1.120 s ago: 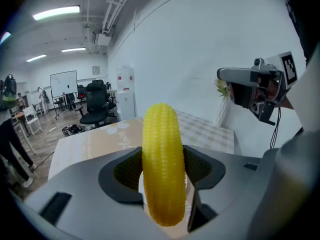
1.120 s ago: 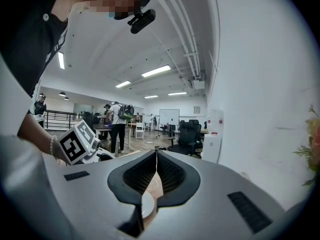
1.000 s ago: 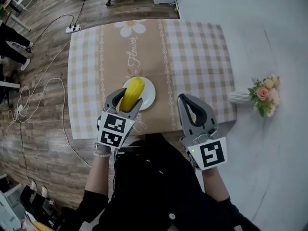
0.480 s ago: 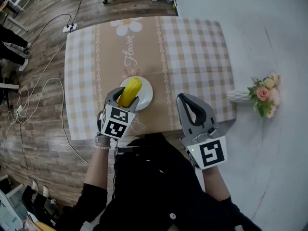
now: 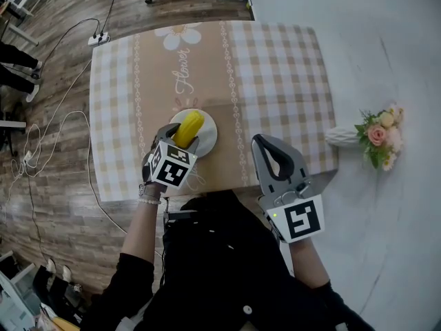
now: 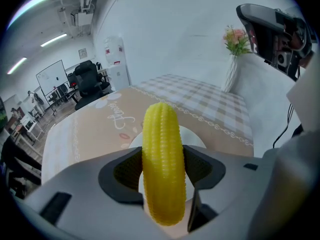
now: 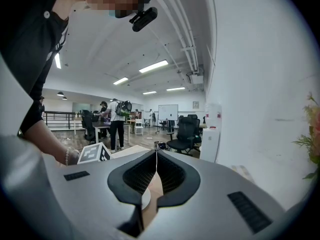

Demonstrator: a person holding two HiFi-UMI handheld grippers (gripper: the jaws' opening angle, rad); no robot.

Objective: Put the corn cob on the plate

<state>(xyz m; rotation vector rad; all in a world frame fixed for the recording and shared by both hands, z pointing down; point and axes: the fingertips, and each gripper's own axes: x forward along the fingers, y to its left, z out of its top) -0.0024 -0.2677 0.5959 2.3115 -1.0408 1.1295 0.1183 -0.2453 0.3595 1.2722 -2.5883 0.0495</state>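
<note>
The yellow corn cob [image 5: 191, 126] is clamped lengthwise in the left gripper [image 5: 179, 138], over the white plate [image 5: 209, 135] on the checked-cloth counter [image 5: 275, 81]. The right gripper [image 5: 266, 145], its jaws pressed together and empty, hovers at the counter's near edge.

The head view looks steeply down from high over the near edge of the table [image 5: 275, 81]. The left gripper view sits low and close, looking across the table. The right gripper view looks out into the room. Head and left views share the plate [image 5: 209, 135] and flowers [image 5: 377, 135].
</note>
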